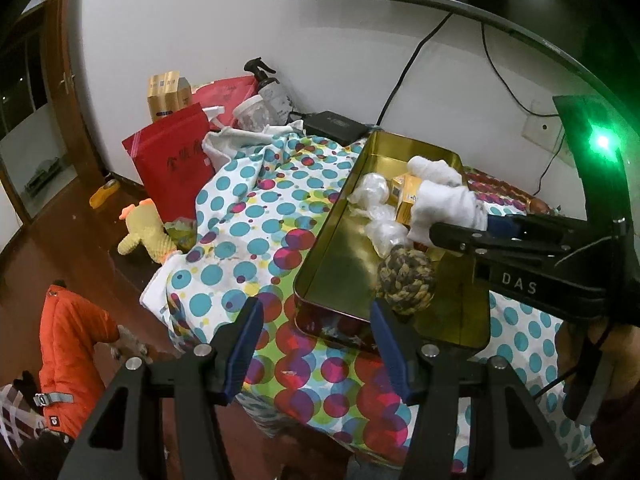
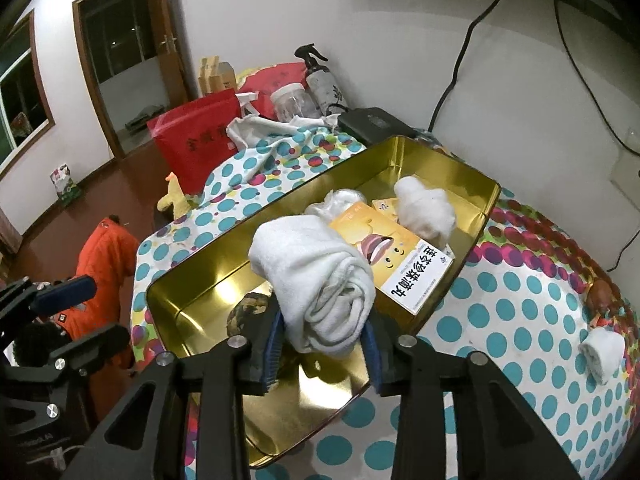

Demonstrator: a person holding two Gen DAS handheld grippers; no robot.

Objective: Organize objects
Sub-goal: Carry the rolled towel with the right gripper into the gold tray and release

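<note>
A gold tin tray (image 1: 340,256) (image 2: 192,300) lies on the polka-dot cloth. It holds a braided rope ball (image 1: 406,280) (image 2: 248,312), clear plastic bundles (image 1: 380,216), a yellow box (image 2: 396,256) and a white sock roll (image 2: 424,208). My right gripper (image 2: 324,344) is shut on a rolled white towel (image 2: 316,276) (image 1: 444,208) and holds it over the tray. My left gripper (image 1: 316,344) is open and empty at the tray's near corner.
Another white roll (image 2: 602,352) lies on the cloth at the right. Red bags (image 1: 176,168), a spray bottle (image 1: 272,88), a jar (image 2: 290,102) and a black box (image 1: 334,124) crowd the back. A yellow plush toy (image 1: 146,232) and an orange jacket (image 1: 68,356) lie to the left.
</note>
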